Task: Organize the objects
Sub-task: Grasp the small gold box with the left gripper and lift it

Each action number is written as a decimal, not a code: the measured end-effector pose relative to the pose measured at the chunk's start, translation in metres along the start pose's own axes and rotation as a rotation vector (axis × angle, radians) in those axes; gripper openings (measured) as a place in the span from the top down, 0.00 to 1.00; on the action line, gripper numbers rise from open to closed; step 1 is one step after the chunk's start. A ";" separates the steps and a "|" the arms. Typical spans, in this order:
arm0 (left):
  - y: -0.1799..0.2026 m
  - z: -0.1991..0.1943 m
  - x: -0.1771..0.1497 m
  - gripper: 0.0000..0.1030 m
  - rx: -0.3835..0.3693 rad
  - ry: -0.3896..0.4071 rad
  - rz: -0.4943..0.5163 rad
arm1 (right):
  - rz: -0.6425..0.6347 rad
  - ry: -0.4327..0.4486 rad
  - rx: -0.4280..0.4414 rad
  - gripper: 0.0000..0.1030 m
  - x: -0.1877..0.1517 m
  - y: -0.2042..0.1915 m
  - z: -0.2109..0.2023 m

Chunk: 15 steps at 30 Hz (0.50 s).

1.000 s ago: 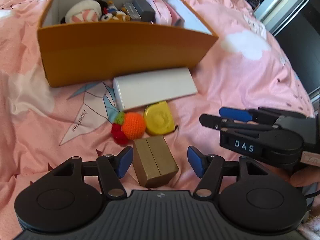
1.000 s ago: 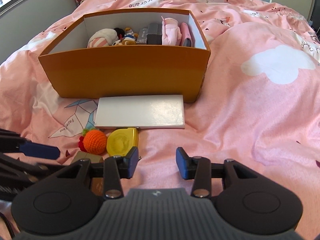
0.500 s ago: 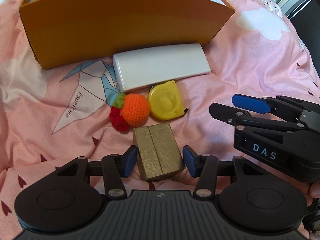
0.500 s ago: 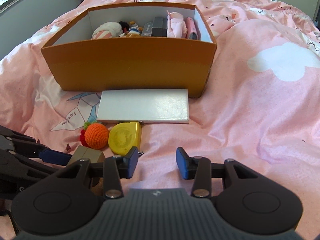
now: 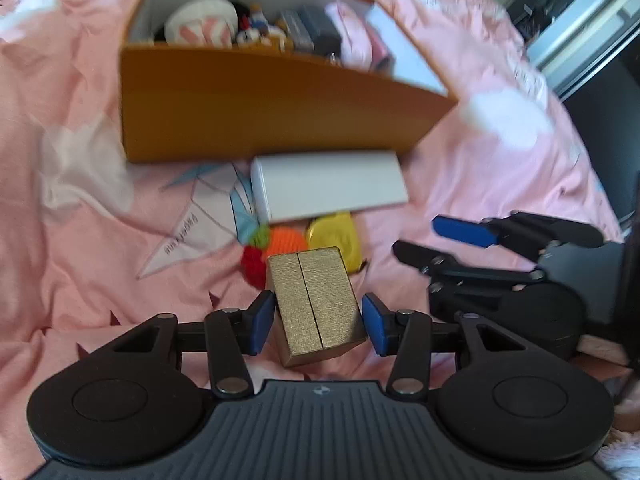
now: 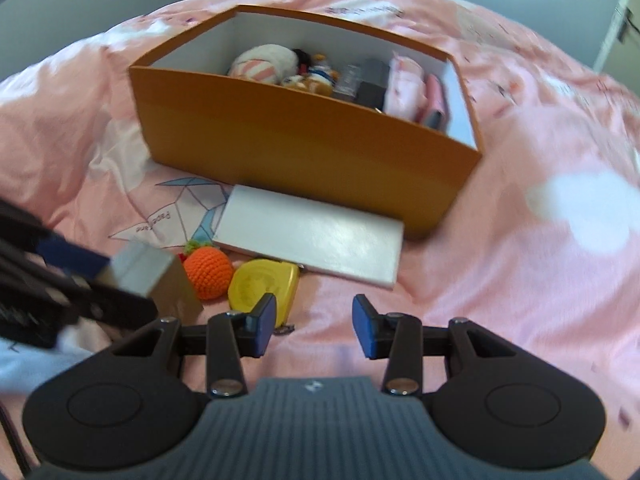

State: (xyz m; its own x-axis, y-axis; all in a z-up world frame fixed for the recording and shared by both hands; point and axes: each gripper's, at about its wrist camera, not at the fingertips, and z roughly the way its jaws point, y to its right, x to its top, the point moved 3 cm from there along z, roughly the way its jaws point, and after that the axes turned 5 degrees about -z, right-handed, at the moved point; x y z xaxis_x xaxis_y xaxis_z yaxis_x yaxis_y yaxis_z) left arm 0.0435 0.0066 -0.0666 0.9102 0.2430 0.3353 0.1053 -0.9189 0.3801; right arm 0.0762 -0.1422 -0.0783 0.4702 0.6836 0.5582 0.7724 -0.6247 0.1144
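My left gripper (image 5: 318, 320) is shut on a small gold box (image 5: 316, 304) and holds it above the pink bedspread; the box also shows at the left of the right wrist view (image 6: 154, 280). An orange cardboard box (image 5: 256, 104) with toys and pouches inside stands beyond it, also seen in the right wrist view (image 6: 304, 136). In front of it lie a flat white box (image 6: 312, 240), an orange crocheted ball (image 6: 208, 270) and a yellow tape measure (image 6: 262, 286). My right gripper (image 6: 314, 326) is open and empty, just right of the tape measure.
The pink bedspread (image 6: 540, 240) is soft and wrinkled, with a paper-crane print (image 6: 176, 216) left of the white box. A grey wall runs behind the bed, and dark furniture (image 5: 592, 32) stands at the far right of the left wrist view.
My left gripper closed on the gold box and lifted it off the bedspread. Both views have tilted and moved, and the orange box's inside shows again.
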 end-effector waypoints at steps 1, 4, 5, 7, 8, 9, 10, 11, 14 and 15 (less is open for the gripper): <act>0.000 -0.005 0.002 0.47 -0.011 0.014 -0.003 | -0.024 0.003 0.003 0.57 0.003 0.000 0.001; -0.002 -0.017 0.010 0.48 -0.016 0.067 -0.007 | -0.123 0.013 0.011 0.57 0.012 -0.002 0.006; -0.002 -0.020 0.013 0.48 -0.008 0.086 -0.004 | -0.165 0.011 0.003 0.57 0.015 -0.003 0.008; -0.005 -0.026 0.020 0.48 -0.002 0.120 -0.007 | -0.257 0.008 -0.011 0.57 0.019 -0.005 0.014; -0.007 -0.027 0.023 0.48 -0.002 0.129 -0.012 | -0.306 0.001 -0.012 0.57 0.020 -0.006 0.017; -0.010 -0.028 0.027 0.48 -0.003 0.139 -0.017 | -0.355 -0.007 -0.012 0.57 0.021 -0.007 0.021; -0.012 -0.027 0.031 0.48 0.002 0.149 -0.021 | -0.404 -0.014 -0.013 0.57 0.022 -0.008 0.025; -0.015 -0.028 0.035 0.48 0.013 0.161 -0.022 | -0.448 -0.021 -0.019 0.57 0.022 -0.008 0.030; -0.021 -0.025 0.044 0.48 0.075 0.204 -0.003 | -0.581 -0.048 -0.048 0.57 0.022 -0.012 0.045; -0.023 -0.023 0.046 0.48 0.091 0.212 0.004 | -0.619 -0.054 -0.056 0.57 0.021 -0.014 0.050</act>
State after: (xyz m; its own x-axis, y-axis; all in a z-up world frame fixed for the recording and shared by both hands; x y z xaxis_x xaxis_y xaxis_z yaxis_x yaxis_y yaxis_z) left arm 0.0739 0.0463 -0.0404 0.8072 0.2902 0.5140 0.1463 -0.9420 0.3021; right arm 0.0969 -0.1002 -0.1090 -0.0355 0.9425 0.3324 0.8859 -0.1242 0.4469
